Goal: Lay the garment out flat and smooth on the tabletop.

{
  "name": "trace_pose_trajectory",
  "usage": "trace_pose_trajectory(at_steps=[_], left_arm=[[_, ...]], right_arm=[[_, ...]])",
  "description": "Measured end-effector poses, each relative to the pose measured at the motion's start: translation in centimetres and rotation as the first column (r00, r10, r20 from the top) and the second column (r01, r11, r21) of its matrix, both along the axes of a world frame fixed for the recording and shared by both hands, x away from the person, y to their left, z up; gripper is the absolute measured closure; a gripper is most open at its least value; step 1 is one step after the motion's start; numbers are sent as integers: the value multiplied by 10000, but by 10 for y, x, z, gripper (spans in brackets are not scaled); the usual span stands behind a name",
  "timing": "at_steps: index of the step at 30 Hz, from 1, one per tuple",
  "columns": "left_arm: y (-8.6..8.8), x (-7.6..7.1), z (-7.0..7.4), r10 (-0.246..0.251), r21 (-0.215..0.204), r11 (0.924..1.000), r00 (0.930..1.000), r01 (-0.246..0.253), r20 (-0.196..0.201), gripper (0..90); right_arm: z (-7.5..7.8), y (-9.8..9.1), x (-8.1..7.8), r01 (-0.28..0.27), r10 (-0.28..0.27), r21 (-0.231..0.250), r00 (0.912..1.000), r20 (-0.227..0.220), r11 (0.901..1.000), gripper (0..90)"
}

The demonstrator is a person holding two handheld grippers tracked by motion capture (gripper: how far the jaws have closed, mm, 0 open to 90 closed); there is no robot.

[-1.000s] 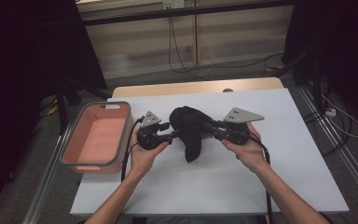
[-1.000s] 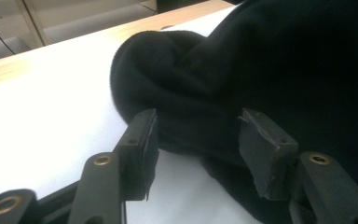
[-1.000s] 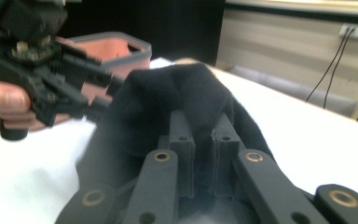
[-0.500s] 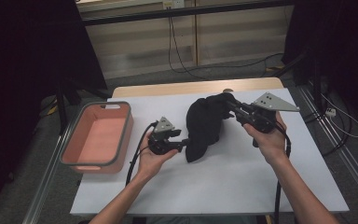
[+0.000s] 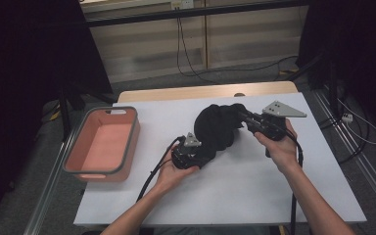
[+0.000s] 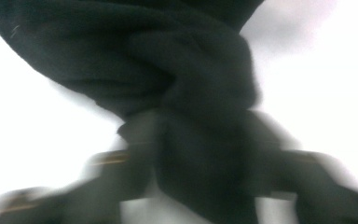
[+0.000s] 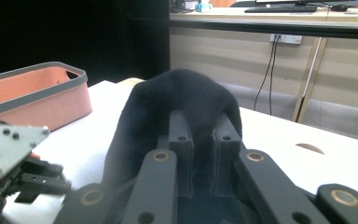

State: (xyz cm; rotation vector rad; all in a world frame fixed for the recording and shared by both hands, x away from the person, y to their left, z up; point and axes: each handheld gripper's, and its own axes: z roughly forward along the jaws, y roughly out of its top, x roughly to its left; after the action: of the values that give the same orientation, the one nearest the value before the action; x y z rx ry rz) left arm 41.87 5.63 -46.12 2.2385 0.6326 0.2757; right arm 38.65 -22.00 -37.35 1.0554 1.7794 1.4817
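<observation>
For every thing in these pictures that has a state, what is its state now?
Black cloth: bunched, held at both ends above the table.
Left gripper: jaws just closing on the cloth's lower end.
Right gripper: shut on the cloth.
Pink bin: upright, nothing inside.

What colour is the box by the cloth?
The box is salmon pink with a grey rim, best in the high view.

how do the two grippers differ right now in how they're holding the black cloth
The right gripper is raised and shut on the upper end of the black cloth; the left gripper sits low by the white table at the cloth's lower end. The right jaws are pinched close together on a thin fold; the left jaws have just been closing around a thicker bunch. Both hold the same cloth, stretched between them.
</observation>
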Motion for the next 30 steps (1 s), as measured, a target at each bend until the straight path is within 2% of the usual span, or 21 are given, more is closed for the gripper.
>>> trace_pose_trajectory(at_steps=[1, 2, 5, 7, 8, 11, 12, 14, 15, 17, 18, 19, 21, 23, 27, 30], left_arm=[[2, 0, 1, 0, -109, 9999, 10000, 1, 23, 788], [4, 1, 3, 19, -238, 9997, 10000, -21, -57, 816], [15, 2, 19, 110, -1169, 9931, 9999, -125, -132, 832], [24, 2, 32, 300, -1616, 9864, 9995, -287, 61, 832], [31, 3, 41, 520, -1969, 9792, 9986, -488, 111, 832], [47, 11, 56, 1087, -2391, 9660, 9936, -980, 316, 833], [55, 16, 60, 1439, -2629, 9558, 9892, -1315, 283, 832], [62, 25, 62, 1797, -2767, 9463, 9835, -1670, 212, 832], [66, 31, 60, 2004, -2786, 9415, 9797, -1898, 99, 832], [67, 40, 54, 2246, -2636, 9397, 9744, -2180, -53, 832], [67, 44, 48, 2334, -2346, 9449, 9724, -2281, -57, 832], [66, 46, 42, 2455, -2272, 9428, 9692, -2439, -215, 832], [66, 51, 33, 2573, -2070, 9435, 9657, -2589, -352, 831], [66, 55, 25, 2770, -1897, 9411, 9599, -2801, -432, 828], [65, 57, 12, 2763, -1306, 9506, 9593, -2817, -581, 812], [67, 57, 9, 2896, -1255, 9473, 9554, -2948, -583, 789]], right_arm=[[0, -1, 0, 18, -18, -6, 10000, -26, 10000, 822], [0, -1, 0, 8, -8, 15, 10000, -36, 10000, 822], [1, -3, 0, 84, -84, 54, 10000, -4, 10000, 820], [1, -5, 1, 127, -126, 99, 9999, -27, 9999, 813], [2, -5, 2, 186, -186, 82, 9998, -20, 9998, 805], [4, -8, 6, 291, -291, 50, 9996, 38, 9996, 801], [4, -8, 9, 354, -354, -8, 9994, 48, 9994, 802], [2, -7, 18, 482, -482, -74, 9988, -34, 9988, 806], [-1, -7, 23, 522, -523, -123, 9986, -92, 9986, 806], [-9, -3, 36, 682, -699, -476, 9969, -352, 9965, 806], [-11, -2, 41, 707, -731, -616, 9966, -381, 9956, 811], [-16, 0, 47, 750, -775, -608, 9962, -405, 9953, 816], [-24, 2, 56, 857, -889, -530, 9942, -604, 9949, 823], [-33, 6, 64, 859, -935, -1018, 9930, -718, 9911, 826], [-51, 13, 74, 870, -1063, -1638, 9879, -1130, 9826, 825], [-62, 15, 78, 840, -1099, -1710, 9828, -1482, 9817, 812]])
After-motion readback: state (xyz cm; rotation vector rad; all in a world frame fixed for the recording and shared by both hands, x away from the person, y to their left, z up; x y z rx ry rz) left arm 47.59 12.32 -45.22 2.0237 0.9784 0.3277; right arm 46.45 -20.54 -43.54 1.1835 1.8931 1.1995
